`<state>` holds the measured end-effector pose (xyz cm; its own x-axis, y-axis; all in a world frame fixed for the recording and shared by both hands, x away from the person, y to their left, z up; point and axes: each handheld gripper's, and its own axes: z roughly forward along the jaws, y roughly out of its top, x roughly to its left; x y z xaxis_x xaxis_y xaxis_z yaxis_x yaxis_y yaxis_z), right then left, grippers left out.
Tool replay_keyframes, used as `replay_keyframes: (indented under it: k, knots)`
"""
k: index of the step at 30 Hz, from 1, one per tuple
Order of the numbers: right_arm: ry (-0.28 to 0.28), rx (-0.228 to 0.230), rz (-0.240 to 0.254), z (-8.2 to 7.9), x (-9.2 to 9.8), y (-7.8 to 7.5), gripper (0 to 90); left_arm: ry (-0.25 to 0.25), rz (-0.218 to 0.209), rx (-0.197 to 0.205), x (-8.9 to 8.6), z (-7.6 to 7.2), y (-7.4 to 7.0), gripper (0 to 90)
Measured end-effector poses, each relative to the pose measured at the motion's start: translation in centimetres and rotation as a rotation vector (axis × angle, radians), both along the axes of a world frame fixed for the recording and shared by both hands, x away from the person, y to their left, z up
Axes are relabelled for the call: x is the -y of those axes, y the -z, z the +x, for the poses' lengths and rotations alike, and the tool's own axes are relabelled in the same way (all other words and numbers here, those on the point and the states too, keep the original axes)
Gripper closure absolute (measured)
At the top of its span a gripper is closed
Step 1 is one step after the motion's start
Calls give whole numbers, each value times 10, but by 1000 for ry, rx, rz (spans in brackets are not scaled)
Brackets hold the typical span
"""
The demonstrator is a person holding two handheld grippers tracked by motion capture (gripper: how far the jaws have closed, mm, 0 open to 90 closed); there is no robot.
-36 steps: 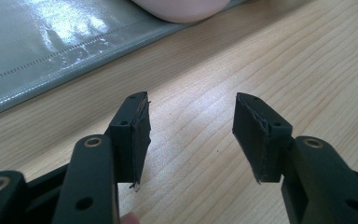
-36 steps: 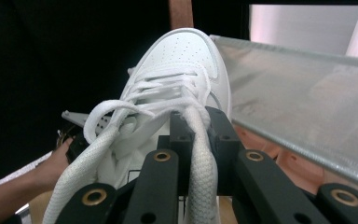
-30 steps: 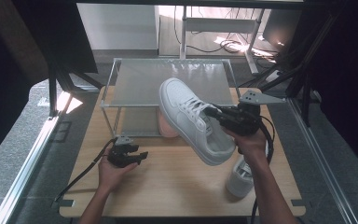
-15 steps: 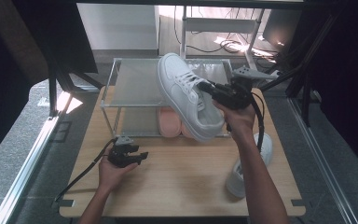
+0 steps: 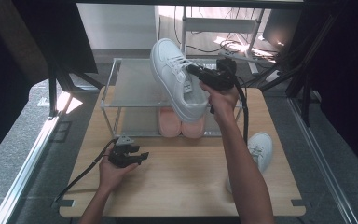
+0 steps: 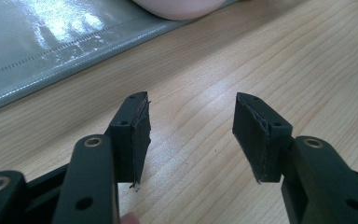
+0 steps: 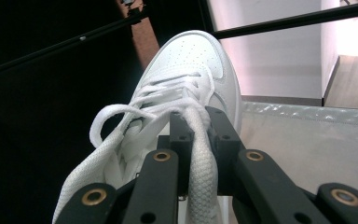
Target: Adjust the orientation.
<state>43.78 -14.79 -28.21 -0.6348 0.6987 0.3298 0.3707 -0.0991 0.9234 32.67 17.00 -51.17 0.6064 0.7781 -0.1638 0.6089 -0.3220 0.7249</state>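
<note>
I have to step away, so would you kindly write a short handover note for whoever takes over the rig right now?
Right gripper: shut on the white sneaker, pinching its collar by the laces, holding it in the air above the top shelf of the rack.
Left gripper: open, nothing between the jaws, resting low over the table.
Second white sneaker: on the table at the right, beside the right forearm.
Pink shoes: already on the rack's lower shelf.
Done: first sneaker lifted.
Left, probably: set it on the top shelf, then fetch the second one.
</note>
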Motion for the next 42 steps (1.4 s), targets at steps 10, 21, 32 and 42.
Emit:
replay_keyframes:
  k: [10, 21, 32, 42]
  knots:
    - [73, -54, 52, 35, -20, 11, 834, -11, -16, -9, -5, 2, 2, 472]
    - [135, -92, 92, 55, -38, 19, 832, -11, -25, 3, -8, 1, 0, 471]
    - [211, -147, 112, 72, -63, 27, 820, -8, -31, 3, -9, 1, -1, 472]
    - [256, -196, 59, 89, -68, 44, 681, -14, -32, 10, -11, 0, -3, 471]
